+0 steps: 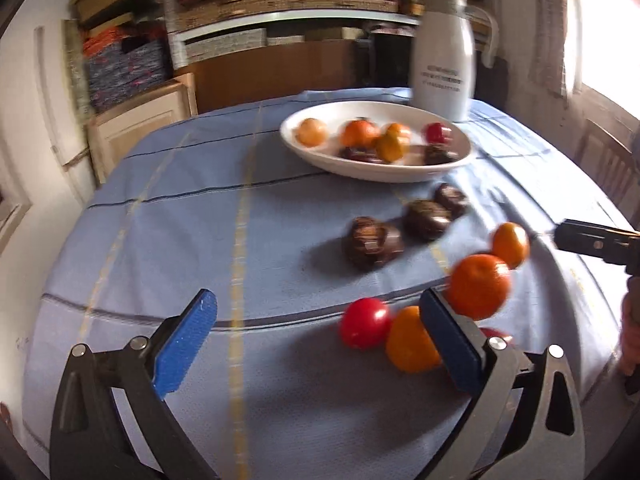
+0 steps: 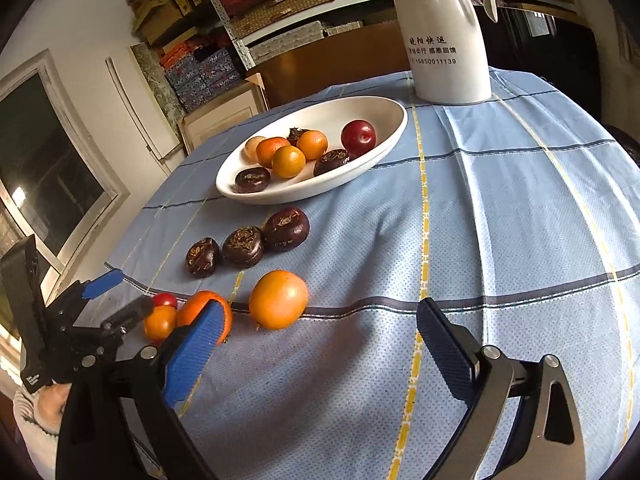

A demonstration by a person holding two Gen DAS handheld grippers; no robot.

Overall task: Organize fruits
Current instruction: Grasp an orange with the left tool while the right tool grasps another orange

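A white oval bowl holds several oranges, dark brown fruits and a red one. On the blue cloth in front of it lie three dark brown fruits. Nearer are a large orange, another orange, a small orange and a red fruit. My left gripper stands open, the red fruit and small orange near its right finger. My right gripper is open, the large orange just ahead between its fingers, untouched.
A tall white jug stands behind the bowl at the table's far edge. Shelves of stacked boxes fill the wall beyond. A hand holds the left gripper. Bare cloth stretches to the right.
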